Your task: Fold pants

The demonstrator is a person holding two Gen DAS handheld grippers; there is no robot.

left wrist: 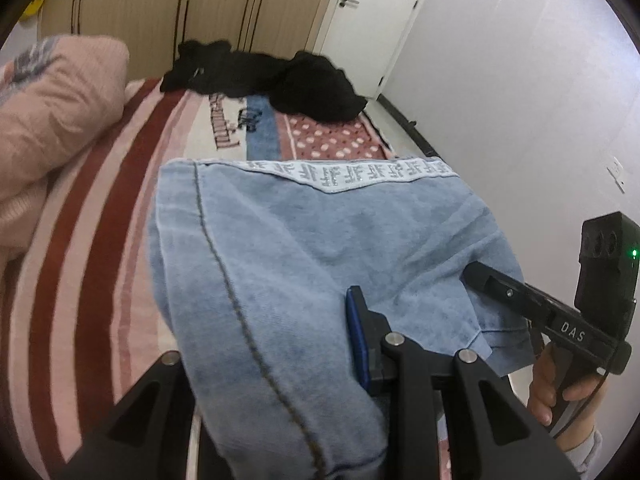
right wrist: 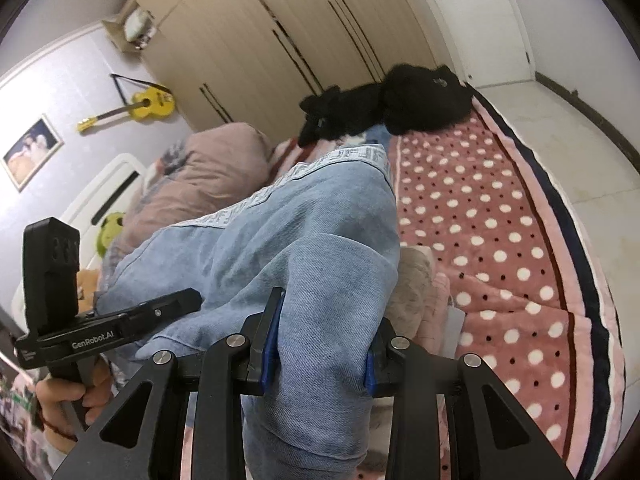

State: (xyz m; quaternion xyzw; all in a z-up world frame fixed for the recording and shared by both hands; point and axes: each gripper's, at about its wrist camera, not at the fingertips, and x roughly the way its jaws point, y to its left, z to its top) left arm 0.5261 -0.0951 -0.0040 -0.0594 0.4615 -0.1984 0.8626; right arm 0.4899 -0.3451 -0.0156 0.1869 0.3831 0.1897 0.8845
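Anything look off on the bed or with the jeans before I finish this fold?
Nothing damaged or spilled. The light blue jeans hang evenly between the left gripper and right gripper. Only a crumpled black garment lies unfolded at the blanket's far end.

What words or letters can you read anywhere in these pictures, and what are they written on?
"DAS": white letters on the right hand-held gripper, seen from the left wrist camera.
"GenRobot.AI": on the left hand-held gripper, seen from the right wrist camera.
White band on the blue pants: a repeating pattern, not readable as words.
Dark red lettering on the striped blanket: too blurred to read.
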